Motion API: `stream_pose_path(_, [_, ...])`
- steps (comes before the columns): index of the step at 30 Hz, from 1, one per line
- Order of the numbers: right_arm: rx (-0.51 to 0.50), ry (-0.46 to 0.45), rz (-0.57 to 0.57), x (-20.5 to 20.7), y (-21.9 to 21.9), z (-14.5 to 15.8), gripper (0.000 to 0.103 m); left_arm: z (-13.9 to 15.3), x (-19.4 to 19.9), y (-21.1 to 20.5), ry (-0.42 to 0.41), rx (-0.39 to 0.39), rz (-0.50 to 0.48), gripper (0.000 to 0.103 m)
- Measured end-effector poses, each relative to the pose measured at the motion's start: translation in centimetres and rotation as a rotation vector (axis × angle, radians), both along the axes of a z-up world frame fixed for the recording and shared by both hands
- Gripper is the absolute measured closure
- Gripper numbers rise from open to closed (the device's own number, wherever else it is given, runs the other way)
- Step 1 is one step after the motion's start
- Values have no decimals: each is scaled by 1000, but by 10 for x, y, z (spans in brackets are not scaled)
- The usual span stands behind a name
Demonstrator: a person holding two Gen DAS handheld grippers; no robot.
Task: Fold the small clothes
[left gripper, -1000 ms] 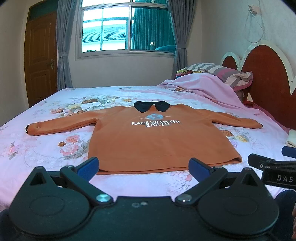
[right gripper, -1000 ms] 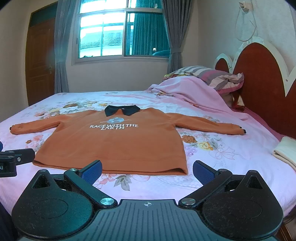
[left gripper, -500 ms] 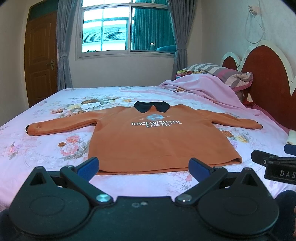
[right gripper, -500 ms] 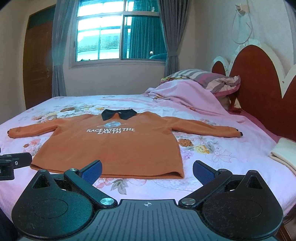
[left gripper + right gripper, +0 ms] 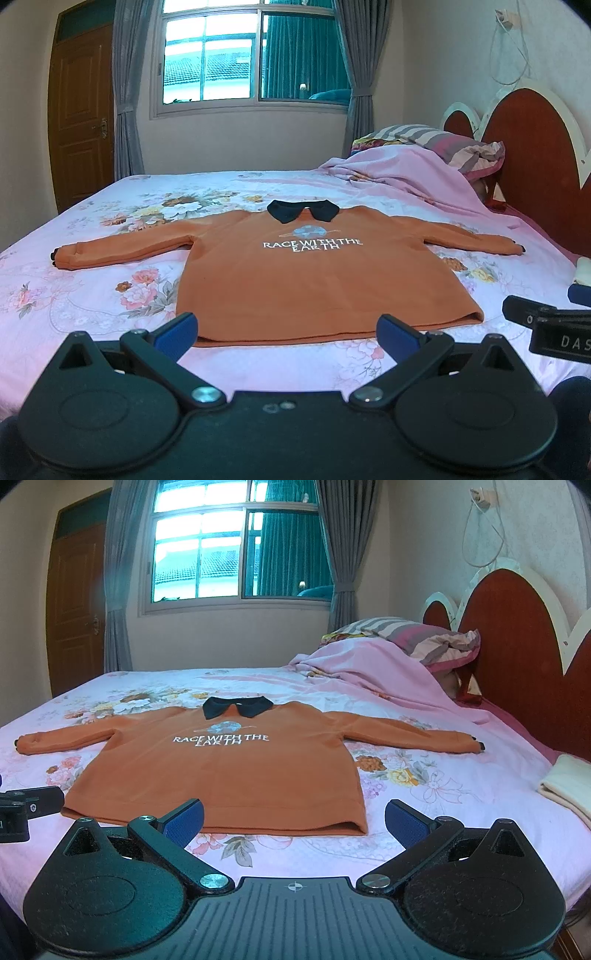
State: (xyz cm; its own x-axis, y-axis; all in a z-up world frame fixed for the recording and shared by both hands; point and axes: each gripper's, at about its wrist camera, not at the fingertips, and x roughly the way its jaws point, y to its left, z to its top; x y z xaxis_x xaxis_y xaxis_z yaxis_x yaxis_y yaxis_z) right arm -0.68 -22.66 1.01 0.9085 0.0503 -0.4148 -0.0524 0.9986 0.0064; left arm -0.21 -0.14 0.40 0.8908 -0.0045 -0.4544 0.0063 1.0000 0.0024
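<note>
Right gripper (image 5: pixel 293 818) lowered, sweater (image 5: pixel 314 280) "RACE WITH THE EARTH"

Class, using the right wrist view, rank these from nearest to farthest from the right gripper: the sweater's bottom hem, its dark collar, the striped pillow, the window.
1. Orange sweater's bottom hem, just ahead.
2. Dark navy collar, mid-bed.
3. Striped pillow, far right by the headboard.
4. Window, on the back wall.

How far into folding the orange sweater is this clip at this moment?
Only the laying out looks done: the orange sweater lies flat, face up on the bed, both sleeves spread wide. Nothing is in hand: the left gripper and the right gripper are open, short of the hem, touching no cloth. All folds are left. A cream folded cloth lies at the right edge.
</note>
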Motion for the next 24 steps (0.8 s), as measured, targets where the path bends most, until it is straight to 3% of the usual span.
stream_pose_path(13, [2,0,1,0,-1,-2,0,-4,4,5,25,-20,22,1])
stream_pose_path(17, [9,-16,-3,5,-4,-3,0,-9,13,24,46,-90,62,1])
stream_pose_path(24, [-20,-22,-35,53,-10,-3,0,-10,57,78,22,-97,157,1])
